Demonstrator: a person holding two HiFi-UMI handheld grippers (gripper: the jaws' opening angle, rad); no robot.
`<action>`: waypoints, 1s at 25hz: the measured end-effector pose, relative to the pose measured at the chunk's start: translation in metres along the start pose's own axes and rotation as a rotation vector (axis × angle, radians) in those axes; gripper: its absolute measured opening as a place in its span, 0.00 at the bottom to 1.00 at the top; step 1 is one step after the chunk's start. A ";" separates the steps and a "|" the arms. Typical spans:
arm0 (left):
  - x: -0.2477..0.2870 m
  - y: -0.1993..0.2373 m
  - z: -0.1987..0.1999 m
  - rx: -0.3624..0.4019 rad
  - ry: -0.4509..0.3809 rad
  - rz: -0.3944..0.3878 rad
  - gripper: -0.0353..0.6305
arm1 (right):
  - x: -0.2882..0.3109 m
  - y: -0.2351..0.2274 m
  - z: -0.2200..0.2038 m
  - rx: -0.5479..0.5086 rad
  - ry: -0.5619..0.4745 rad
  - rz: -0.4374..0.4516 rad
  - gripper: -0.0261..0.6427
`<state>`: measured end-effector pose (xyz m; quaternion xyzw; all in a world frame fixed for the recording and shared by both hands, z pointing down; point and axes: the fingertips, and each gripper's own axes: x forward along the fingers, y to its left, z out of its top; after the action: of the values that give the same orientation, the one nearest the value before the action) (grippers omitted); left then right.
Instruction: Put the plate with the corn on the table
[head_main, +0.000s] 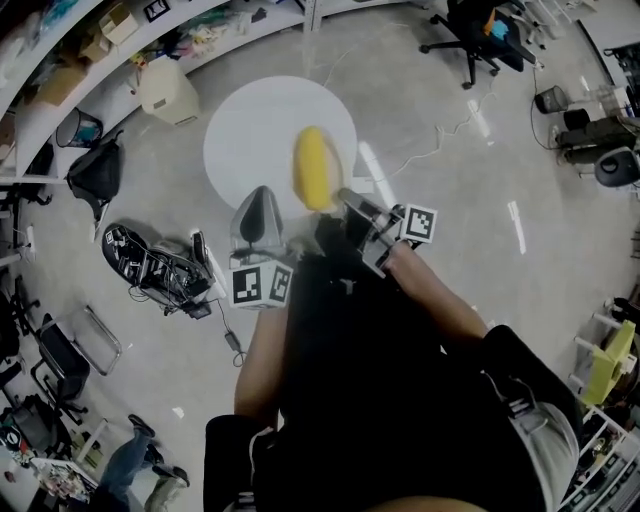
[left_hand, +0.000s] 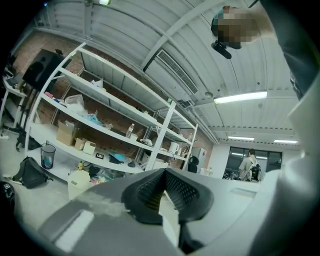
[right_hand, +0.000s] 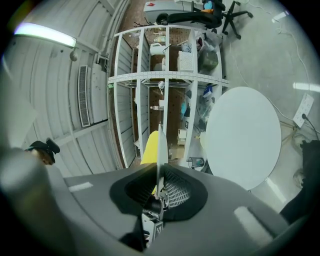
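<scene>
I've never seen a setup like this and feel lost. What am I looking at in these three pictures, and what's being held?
A person carries a hand-held gripper in each hand. One picture is from a camera on their head, looking down at a round white table; the other two are from cameras on the grippers. The right hand-held gripper clamps the edge of a thin plate carrying yellow corn, not yet on the table. The left hand-held gripper is shut, empty.

A yellow corn cob (head_main: 315, 168) hangs over the 4 o'clock edge of the round white table (head_main: 245, 130). The left gripper (head_main: 258, 200) is at its 8 o'clock, the right gripper (head_main: 350, 200) at 4.
</scene>
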<state>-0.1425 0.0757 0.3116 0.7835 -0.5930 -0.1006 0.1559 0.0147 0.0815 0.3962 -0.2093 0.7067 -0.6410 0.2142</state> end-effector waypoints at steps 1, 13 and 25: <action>0.006 0.001 -0.001 0.000 -0.001 -0.005 0.06 | 0.001 -0.003 0.005 -0.003 -0.007 0.001 0.11; 0.073 0.012 -0.032 -0.006 0.048 -0.033 0.06 | 0.010 -0.035 0.058 -0.002 -0.045 -0.010 0.11; 0.124 0.024 -0.073 -0.004 0.056 -0.068 0.06 | 0.016 -0.089 0.086 0.016 -0.045 -0.029 0.12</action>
<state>-0.1047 -0.0398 0.3920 0.8055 -0.5612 -0.0852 0.1706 0.0522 -0.0063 0.4768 -0.2322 0.6933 -0.6450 0.2223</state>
